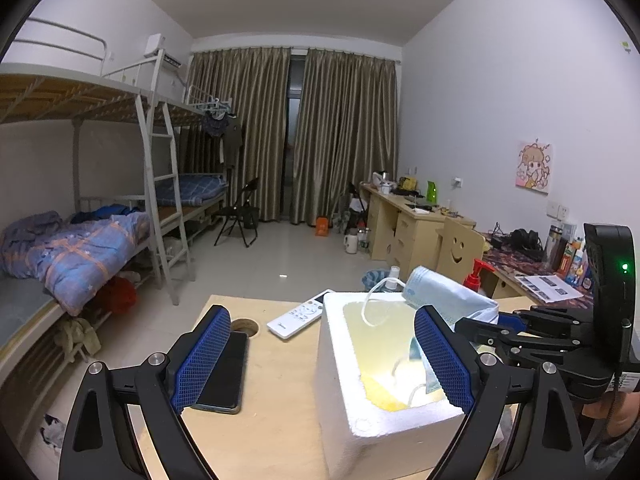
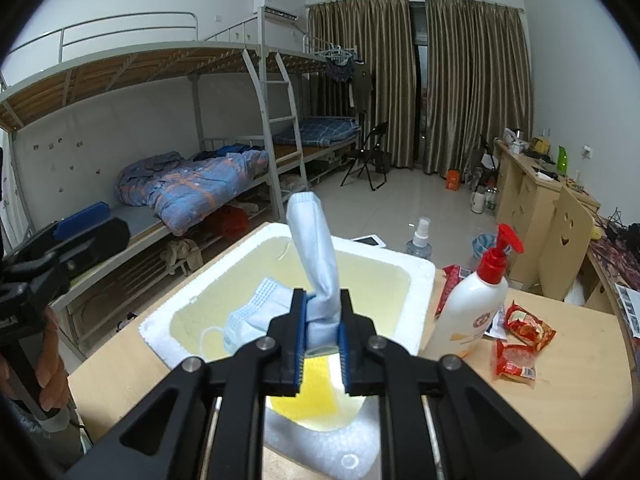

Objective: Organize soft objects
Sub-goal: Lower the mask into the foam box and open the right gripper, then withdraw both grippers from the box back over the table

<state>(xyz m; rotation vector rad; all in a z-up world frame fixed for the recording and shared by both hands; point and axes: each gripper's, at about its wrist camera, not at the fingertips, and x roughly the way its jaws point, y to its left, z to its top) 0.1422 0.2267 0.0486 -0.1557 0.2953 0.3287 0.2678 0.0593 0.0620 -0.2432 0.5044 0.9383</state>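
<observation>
Over the foam box [image 2: 416,280] near the table's front edge, we noted the right gripper [image 2: 323,340] clamping a rolled face mask [image 2: 316,264] while the left gripper [image 1: 320,360] stood released; a loosened grip risked snagging the mask on the rim.

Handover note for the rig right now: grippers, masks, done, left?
Left gripper: open, empty, by the foam box.
Right gripper: shut on a folded blue face mask, held upright over the box.
Done: one mask in the box.
Left: drop the held mask in. Lotion bottle, snack packets, remote and phone sit on the table.
</observation>
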